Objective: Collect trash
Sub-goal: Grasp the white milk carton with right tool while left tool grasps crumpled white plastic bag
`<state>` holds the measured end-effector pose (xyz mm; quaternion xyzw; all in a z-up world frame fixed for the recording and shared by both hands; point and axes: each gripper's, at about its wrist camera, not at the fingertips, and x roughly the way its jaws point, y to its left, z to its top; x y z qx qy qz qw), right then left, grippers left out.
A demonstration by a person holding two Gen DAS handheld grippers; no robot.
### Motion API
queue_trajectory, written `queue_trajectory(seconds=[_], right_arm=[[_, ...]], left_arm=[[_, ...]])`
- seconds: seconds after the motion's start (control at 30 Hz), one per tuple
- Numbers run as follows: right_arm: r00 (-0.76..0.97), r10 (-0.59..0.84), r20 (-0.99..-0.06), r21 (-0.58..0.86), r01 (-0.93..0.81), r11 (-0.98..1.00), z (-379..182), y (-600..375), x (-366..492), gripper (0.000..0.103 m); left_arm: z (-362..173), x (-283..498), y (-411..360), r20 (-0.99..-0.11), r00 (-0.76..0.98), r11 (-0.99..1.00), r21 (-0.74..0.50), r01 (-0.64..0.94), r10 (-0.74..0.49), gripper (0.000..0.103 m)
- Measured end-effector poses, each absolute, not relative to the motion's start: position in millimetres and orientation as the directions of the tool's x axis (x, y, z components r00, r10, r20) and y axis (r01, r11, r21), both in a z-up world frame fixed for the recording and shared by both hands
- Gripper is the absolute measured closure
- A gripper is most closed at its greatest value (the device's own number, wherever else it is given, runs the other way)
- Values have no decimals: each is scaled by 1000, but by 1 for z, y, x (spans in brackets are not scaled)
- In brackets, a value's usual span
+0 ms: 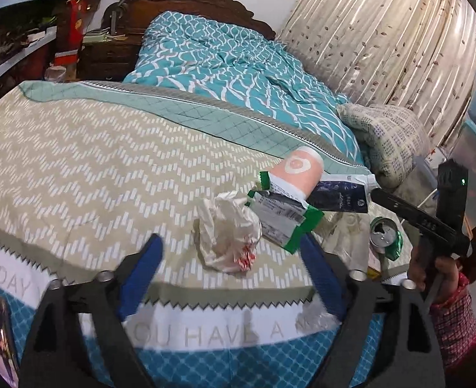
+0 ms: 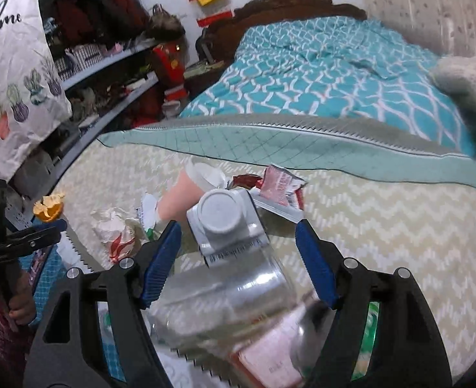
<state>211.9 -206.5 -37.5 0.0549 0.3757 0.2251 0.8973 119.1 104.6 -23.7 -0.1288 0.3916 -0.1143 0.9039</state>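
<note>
The left tongs (image 1: 231,258) tilt down over the bed (image 1: 92,168), released, blue fingers (image 1: 144,268) spread wide with nothing pressed between them. Just ahead, at twelve o'clock, lies a crumpled white wrapper (image 1: 228,232) with red print. Towards one o'clock a green-edged packet (image 1: 283,216), a pink cup (image 1: 297,174) and a dark carton (image 1: 341,194) lie heaped together, and a crushed green can (image 1: 385,234) sits at three o'clock. The right tongs (image 2: 238,252) also slant downward, a hand (image 1: 445,268) gripping their handle. Their fingers (image 2: 315,265) stand apart either side of a clear plastic bottle (image 2: 234,284); whether they pinch it I cannot tell
</note>
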Motion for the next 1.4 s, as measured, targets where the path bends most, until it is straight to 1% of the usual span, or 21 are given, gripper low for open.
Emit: queue_trajectory(seconds=[0.13,0.17,0.23,0.27,0.3,0.33,0.37,0.4,0.47,0.57,0.7,0.9,0.93,1.0,1.07,1.17,1.23,1.3,1.33,1.4], right_arm=[[608,440,-661,251,-374,893,-41,-196,222,30],[599,442,-668,249,-380,891,-41,-192,223,43],[582,445,-681,247,-389,887,-43,-187,224,45],[588,442,-678,236,-395,888,-41,-185,221,45],[598,442,-668,232,-397,888,-38,-184,216,46],[615,444,-652,226,-401,888,-33,-183,209,46],[646,446,-620,212,-409,887,-21,-185,194,47],[665,448,-598,206,-413,887,-13,-187,185,47],[715,454,-532,204,-411,888,7,-200,153,47],[769,436,-468,202,-387,900,20,-220,108,47],[812,394,-432,249,-312,917,13,-258,46,47],[810,326,-488,280,-208,937,-27,-288,-18,48],[820,317,-477,279,-201,939,-31,-291,-30,48],[814,334,-476,297,-209,932,-36,-296,-46,48],[810,328,-486,280,-211,936,-39,-300,-59,49],[789,308,-531,233,-214,949,-46,-302,-81,50],[765,305,-567,228,-210,951,-55,-305,-88,50],[733,308,-607,238,-202,950,-65,-306,-99,46],[723,309,-618,241,-200,950,-69,-306,-102,42],[715,294,-635,226,-192,955,-74,-307,-110,23]], left_arm=[[-32,141,90,-689,656,947,-287,142,-307,16],[-36,147,87,-696,650,949,-279,144,-304,16],[-50,162,84,-722,622,950,-282,137,-304,17],[-56,166,83,-732,607,947,-290,134,-310,30],[-66,172,81,-753,569,941,-307,141,-331,61],[-69,173,81,-761,555,940,-313,140,-336,64],[-68,170,83,-750,569,938,-319,135,-337,69],[-64,164,85,-736,578,931,-336,142,-353,73],[-52,150,89,-708,605,925,-349,150,-365,73],[-31,117,95,-655,651,916,-359,178,-384,73],[-5,69,95,-591,668,884,-395,249,-452,73],[11,25,62,-543,608,813,-435,387,-579,73],[11,22,55,-540,587,797,-450,403,-602,73],[7,18,36,-550,551,778,-460,428,-628,72],[1,14,22,-567,524,772,-461,437,-635,73],[-12,10,0,-599,463,756,-482,443,-653,73],[-19,6,-12,-617,438,754,-477,452,-654,73],[-24,3,-24,-635,417,753,-468,462,-650,72],[-27,1,-26,-640,412,753,-465,465,-649,72],[-29,-2,-34,-652,399,754,-457,472,-645,72]])
